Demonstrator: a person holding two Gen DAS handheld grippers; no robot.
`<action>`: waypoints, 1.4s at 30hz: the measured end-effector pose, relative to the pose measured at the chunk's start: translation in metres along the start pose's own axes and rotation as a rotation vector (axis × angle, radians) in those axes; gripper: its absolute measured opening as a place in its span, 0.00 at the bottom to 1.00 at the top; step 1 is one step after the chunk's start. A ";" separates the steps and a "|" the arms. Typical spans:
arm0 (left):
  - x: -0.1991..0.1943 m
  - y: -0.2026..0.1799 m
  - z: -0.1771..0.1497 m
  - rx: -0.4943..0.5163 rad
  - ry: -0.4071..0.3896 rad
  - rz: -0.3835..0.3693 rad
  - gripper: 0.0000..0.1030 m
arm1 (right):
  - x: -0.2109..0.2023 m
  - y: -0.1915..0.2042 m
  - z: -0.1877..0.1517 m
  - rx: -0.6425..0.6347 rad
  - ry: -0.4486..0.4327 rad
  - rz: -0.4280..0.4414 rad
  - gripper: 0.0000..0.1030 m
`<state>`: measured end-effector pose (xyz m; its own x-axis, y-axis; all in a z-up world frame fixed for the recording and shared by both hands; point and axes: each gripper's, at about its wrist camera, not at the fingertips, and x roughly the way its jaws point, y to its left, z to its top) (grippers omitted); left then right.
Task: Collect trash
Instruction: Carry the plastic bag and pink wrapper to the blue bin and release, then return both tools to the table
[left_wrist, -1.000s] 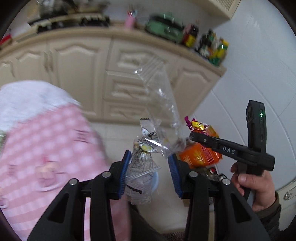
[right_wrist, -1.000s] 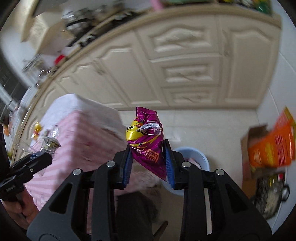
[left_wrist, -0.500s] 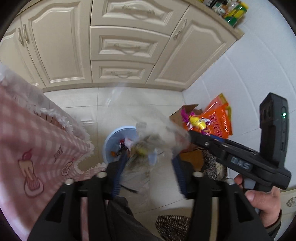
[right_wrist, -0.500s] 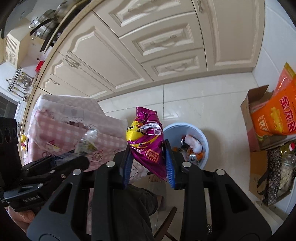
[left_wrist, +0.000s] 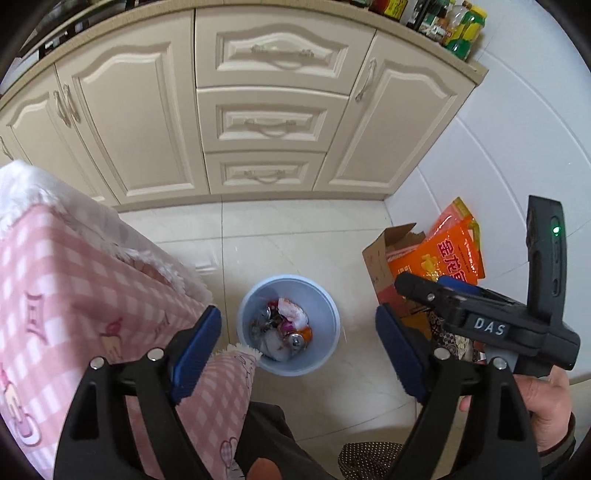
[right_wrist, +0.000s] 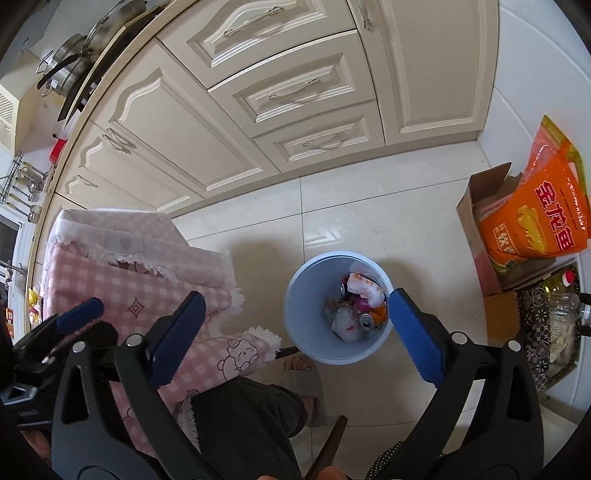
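Note:
A light blue trash bin stands on the tiled floor, holding a can, crumpled wrappers and other trash. My left gripper hangs above the bin, jaws opening and wide apart, with nothing between them. My right gripper also hovers over the bin, jaws opening wide and empty. In the left wrist view the right gripper sits to the right of the bin, held by a hand. The left gripper shows at the left edge of the right wrist view.
A table with a pink checked cloth stands just left of the bin. Cream cabinets line the back. A cardboard box with an orange bag sits at the right wall. The person's foot is beside the bin.
Both grippers tilted down over the bin and opened. The clear plastic wrappers left the left jaws and the purple wrapper left the right jaws; neither is between the fingers now.

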<state>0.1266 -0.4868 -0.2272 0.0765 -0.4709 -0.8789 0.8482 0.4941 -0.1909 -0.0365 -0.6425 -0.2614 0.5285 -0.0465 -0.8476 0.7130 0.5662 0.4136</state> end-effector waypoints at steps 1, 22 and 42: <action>-0.003 0.000 0.000 0.000 -0.006 0.001 0.81 | -0.001 0.002 0.000 -0.002 -0.001 -0.002 0.94; -0.102 0.028 -0.013 -0.018 -0.181 0.030 0.81 | -0.058 0.081 0.007 -0.139 -0.107 0.027 0.94; -0.246 0.156 -0.084 -0.215 -0.436 0.261 0.86 | -0.093 0.275 -0.021 -0.459 -0.163 0.218 0.94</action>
<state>0.1958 -0.2323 -0.0773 0.5189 -0.5492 -0.6551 0.6491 0.7518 -0.1162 0.1003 -0.4655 -0.0756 0.7325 0.0061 -0.6808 0.3231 0.8771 0.3555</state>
